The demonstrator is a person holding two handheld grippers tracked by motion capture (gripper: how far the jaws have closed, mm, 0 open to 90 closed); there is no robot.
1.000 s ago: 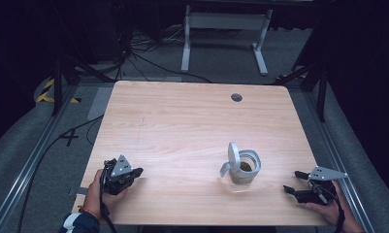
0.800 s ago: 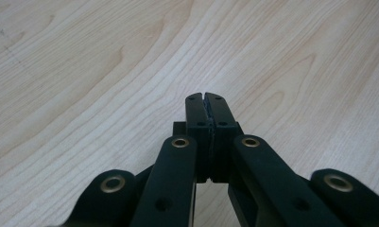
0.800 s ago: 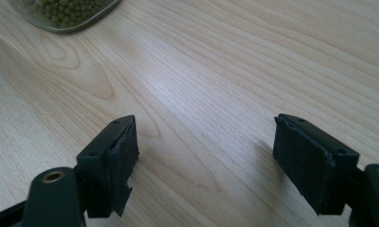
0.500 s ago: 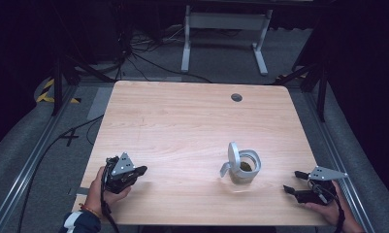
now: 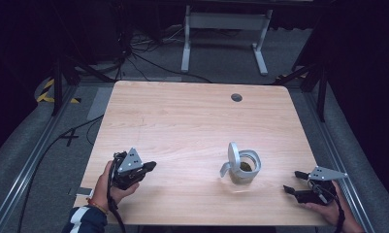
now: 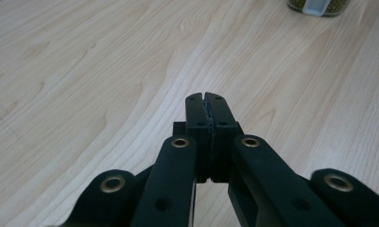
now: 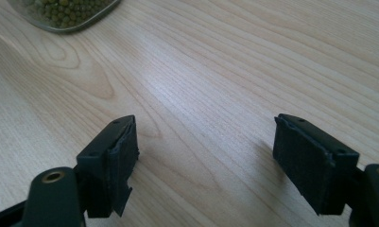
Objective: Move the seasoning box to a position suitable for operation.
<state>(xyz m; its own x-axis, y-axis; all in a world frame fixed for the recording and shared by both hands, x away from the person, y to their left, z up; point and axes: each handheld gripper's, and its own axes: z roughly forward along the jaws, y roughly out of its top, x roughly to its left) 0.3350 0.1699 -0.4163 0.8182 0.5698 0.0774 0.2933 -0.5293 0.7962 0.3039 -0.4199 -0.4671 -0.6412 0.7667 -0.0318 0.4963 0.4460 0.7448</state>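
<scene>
The left hand (image 5: 109,187) comes up from the table's near edge, a dark sleeve with white stripes at the wrist, and holds the left gripper (image 5: 151,166) just above the wooden table (image 5: 182,121). This gripper points to the right, toward the container, with its grey plate on top. Its jaws are pressed flat together with nothing between them, as the left gripper view makes plain (image 6: 206,101).

To its right, well apart, a small clear container (image 5: 244,167) stands upright on the table, its long axis vertical. Its hinged lid stands open, tilted up on the side facing the left gripper, and green peas lie inside.

Farther right, near the container but not touching it, the right gripper (image 5: 295,181) lies low in the right hand (image 5: 328,206) at the table's near right corner. It points left, toward the container, with its jaws spread wide and empty over bare wood (image 7: 206,146).
</scene>
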